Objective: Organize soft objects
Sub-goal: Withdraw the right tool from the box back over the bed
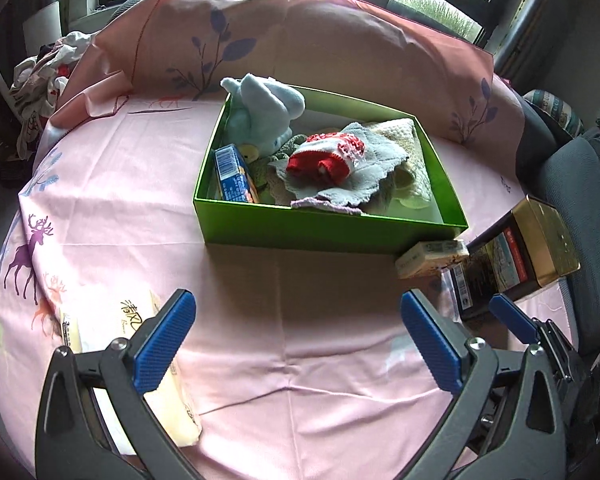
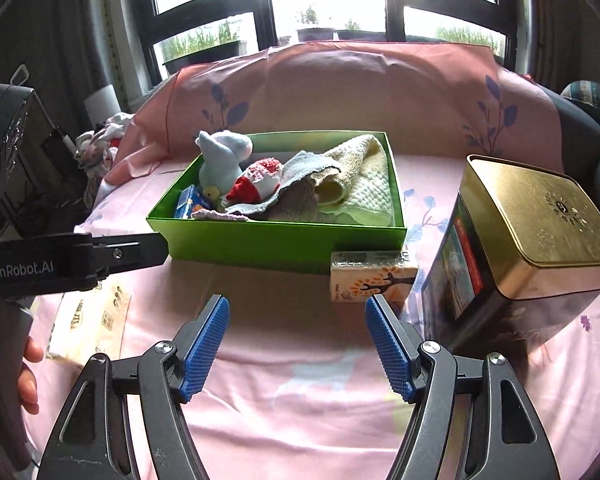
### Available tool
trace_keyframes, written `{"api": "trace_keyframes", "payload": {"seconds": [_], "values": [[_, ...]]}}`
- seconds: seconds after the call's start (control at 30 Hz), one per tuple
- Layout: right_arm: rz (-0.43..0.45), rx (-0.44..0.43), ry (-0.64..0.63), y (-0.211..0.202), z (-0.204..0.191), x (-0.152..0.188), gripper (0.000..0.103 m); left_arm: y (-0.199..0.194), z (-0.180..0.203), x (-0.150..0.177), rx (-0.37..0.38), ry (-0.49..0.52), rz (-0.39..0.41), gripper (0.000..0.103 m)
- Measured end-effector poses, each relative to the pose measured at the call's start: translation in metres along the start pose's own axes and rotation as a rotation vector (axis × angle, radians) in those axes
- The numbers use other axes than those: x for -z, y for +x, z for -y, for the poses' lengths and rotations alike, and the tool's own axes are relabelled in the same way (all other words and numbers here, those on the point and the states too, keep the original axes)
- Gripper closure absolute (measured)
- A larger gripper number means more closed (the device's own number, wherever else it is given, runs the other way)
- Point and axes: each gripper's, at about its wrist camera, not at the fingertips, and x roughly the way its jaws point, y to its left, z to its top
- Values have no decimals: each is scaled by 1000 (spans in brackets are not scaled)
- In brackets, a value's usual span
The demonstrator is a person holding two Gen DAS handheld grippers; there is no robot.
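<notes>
While both claws hung over the pink tablecloth [image 1: 284, 320] on the near side of the green box [image 1: 300, 232], neither held anything: the left gripper [image 1: 296, 344] had its blue-padded fingers [image 1: 164, 340] spread wide apart over bare cloth, and the right gripper [image 2: 298, 344] stood likewise spread, its jaws empty. The green box sat open-topped toward the far middle of the table, and the soft things lay inside it. A pale blue plush toy [image 1: 264, 116] stood up in the box's far left corner, rising above the rim. Just in front of the toy, against the box's left wall, a blue carton [image 1: 232, 172] leaned on edge. In the middle of the box a red-and-white knitted piece [image 1: 328, 158] rested on top of a grey cloth [image 1: 352, 188], whose scalloped edge reached to the box's near wall. Under and beside that cloth, filling the box's right half, lay a cream waffle-textured towel [image 2: 364, 184], partly folded over itself. Outside the box, touching its near right corner, a small tissue pack [image 2: 372, 276] with a tree print lay on the tablecloth. Just to the right of that corner stood a dark tin with a gold lid [image 2: 532, 216]. Near and to the left of the box, well apart from it, a flat pale yellow packet [image 1: 168, 384] with printed characters lay on the cloth beneath the left gripper's left finger.
</notes>
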Motion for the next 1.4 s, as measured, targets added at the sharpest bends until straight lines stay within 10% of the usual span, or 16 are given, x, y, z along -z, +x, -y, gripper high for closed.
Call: {"api": "trace_keyframes", "payload": {"seconds": [1.4], "values": [[-16,22,54,-31,30,43,31,-14,8,91,-159,33,11,1]]}}
